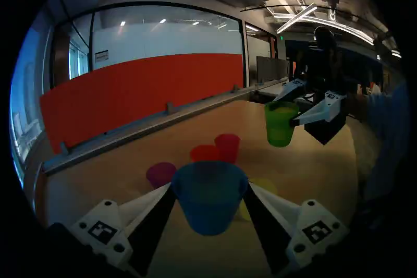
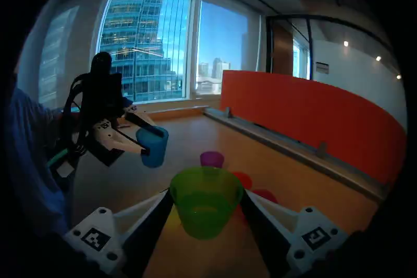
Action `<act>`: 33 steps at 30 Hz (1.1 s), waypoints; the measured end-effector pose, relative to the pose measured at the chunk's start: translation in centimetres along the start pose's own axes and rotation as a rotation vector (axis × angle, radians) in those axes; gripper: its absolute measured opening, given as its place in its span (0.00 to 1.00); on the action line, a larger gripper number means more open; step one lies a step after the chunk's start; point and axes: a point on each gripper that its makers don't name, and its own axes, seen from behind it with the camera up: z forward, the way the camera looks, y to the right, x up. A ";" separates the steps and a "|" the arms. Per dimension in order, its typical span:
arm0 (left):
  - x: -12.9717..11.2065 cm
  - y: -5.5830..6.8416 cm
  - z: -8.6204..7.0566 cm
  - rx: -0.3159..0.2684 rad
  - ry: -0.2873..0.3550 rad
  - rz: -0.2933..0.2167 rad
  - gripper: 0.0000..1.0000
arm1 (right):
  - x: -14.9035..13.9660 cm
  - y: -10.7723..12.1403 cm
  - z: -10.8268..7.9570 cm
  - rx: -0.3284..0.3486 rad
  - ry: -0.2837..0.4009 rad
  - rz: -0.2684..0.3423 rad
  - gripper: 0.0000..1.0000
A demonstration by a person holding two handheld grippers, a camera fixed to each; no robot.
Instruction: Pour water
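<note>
The left gripper view looks low across the table (image 1: 313, 173), close behind the blue cup (image 1: 210, 200) in its jaws, toward the orange partition (image 1: 140, 90). The right gripper view, close behind the green cup (image 2: 206, 207), faces the windows (image 2: 151, 43). Both share table, partition and cups.

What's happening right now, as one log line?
left tongs: shut on blue cup, upright | right tongs: shut on green cup, upright | table: purple cup | pour: not started
</note>
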 end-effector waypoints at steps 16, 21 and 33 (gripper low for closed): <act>-5.0 1.1 0.8 -0.045 -0.132 0.012 0.88 | -4.2 0.7 1.3 0.007 -0.143 -0.012 0.92; -6.4 1.3 1.1 -0.059 -0.171 0.022 0.88 | -5.5 0.7 1.8 0.012 -0.182 -0.022 0.92; -8.8 1.8 1.9 -0.083 -0.231 0.030 0.88 | -8.3 1.1 2.6 0.007 -0.255 -0.034 0.92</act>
